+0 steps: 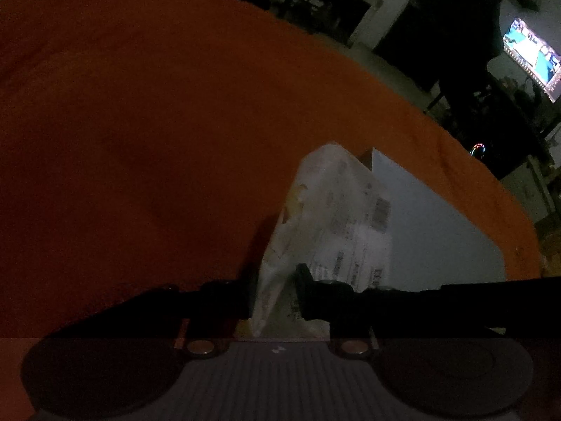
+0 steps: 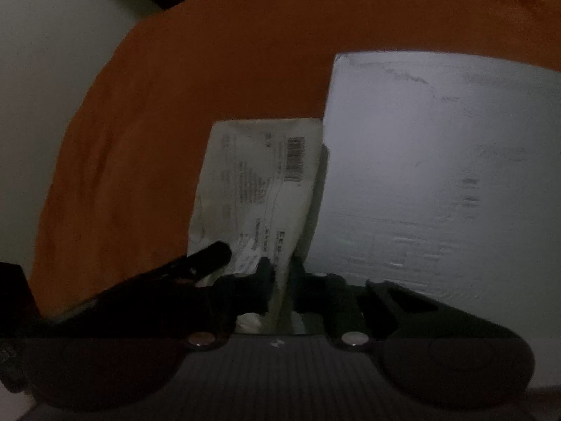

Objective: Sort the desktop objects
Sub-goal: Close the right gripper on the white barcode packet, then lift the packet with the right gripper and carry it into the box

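Both views are dim. In the left wrist view the left gripper [image 1: 275, 291] sits at the bottom centre of the frame, and its two dark fingers [image 1: 308, 280] are closed on the lower end of a pale plastic packet [image 1: 333, 217] with small printed text. The packet rises from between the fingers toward the middle of the frame, tilted slightly to the right. Just right of it and partly behind it lies a flat white sheet [image 1: 431, 231], whose far corner shows above the packet's top edge. Both lie over an orange cloth [image 1: 157, 122] that fills the left and centre of the frame. In the upper right, beyond the cloth, a lit screen [image 1: 533, 56] glows in a dark room.

In the right wrist view the right gripper [image 2: 280, 280] is at the bottom centre, and its fingers [image 2: 261, 280] pinch the near edge of the same packet [image 2: 259, 182]. A barcode [image 2: 295, 158] is printed near the packet's upper right corner. The packet stands in the middle of the frame, its right edge touching or overlapping the white sheet [image 2: 438, 175], which fills the right half. A dark finger [image 2: 214, 252] of the other gripper reaches in from the lower left and meets the packet's lower left corner. The orange cloth [image 2: 175, 122] lies behind, and a pale wall [image 2: 45, 105] takes the far left.
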`<state>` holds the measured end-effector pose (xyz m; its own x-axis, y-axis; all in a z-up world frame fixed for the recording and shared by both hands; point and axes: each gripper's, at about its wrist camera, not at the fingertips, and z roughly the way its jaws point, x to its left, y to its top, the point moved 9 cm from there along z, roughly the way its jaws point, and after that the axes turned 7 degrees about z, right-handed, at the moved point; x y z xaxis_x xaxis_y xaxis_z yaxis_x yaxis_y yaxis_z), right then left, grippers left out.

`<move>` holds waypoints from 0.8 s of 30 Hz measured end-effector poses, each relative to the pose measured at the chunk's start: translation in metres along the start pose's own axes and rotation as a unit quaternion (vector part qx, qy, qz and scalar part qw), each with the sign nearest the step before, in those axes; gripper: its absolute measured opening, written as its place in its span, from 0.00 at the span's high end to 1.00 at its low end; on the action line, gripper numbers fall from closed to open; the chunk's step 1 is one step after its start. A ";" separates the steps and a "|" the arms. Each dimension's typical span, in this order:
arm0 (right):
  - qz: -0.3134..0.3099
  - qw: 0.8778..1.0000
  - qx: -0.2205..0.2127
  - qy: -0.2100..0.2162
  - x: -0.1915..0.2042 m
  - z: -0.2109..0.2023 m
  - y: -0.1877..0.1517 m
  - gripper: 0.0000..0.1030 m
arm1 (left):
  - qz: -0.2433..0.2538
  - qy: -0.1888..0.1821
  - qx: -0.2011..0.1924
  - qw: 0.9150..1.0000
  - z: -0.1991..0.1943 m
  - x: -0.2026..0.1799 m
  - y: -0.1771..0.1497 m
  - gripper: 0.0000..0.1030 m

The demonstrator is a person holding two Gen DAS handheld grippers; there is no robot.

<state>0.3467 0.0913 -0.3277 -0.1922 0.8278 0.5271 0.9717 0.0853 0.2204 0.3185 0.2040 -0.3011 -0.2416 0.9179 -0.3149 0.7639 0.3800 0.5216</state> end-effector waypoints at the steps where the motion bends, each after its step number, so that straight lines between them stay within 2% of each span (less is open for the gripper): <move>1: -0.003 1.000 0.000 -0.001 0.001 0.001 0.000 0.90 | -0.002 -0.002 -0.003 1.000 -0.002 0.001 0.000 0.85; 7: 0.019 1.000 -0.011 0.016 0.002 -0.009 0.001 0.90 | -0.016 -0.016 -0.015 1.000 -0.015 0.001 0.009 0.87; 15: 0.031 0.997 -0.043 0.050 0.012 -0.043 0.023 0.90 | -0.038 -0.036 -0.039 0.998 -0.038 -0.008 0.030 0.87; 24: 0.042 0.995 -0.061 0.072 0.002 -0.087 0.027 0.90 | -0.008 -0.055 -0.067 0.996 -0.075 -0.055 0.039 0.87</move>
<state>0.3602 0.0474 -0.2495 -0.1380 0.7406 0.6577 0.9628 -0.0554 0.2643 0.3168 0.1773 -0.2044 -0.1812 0.8960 -0.4055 0.6717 0.4139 0.6144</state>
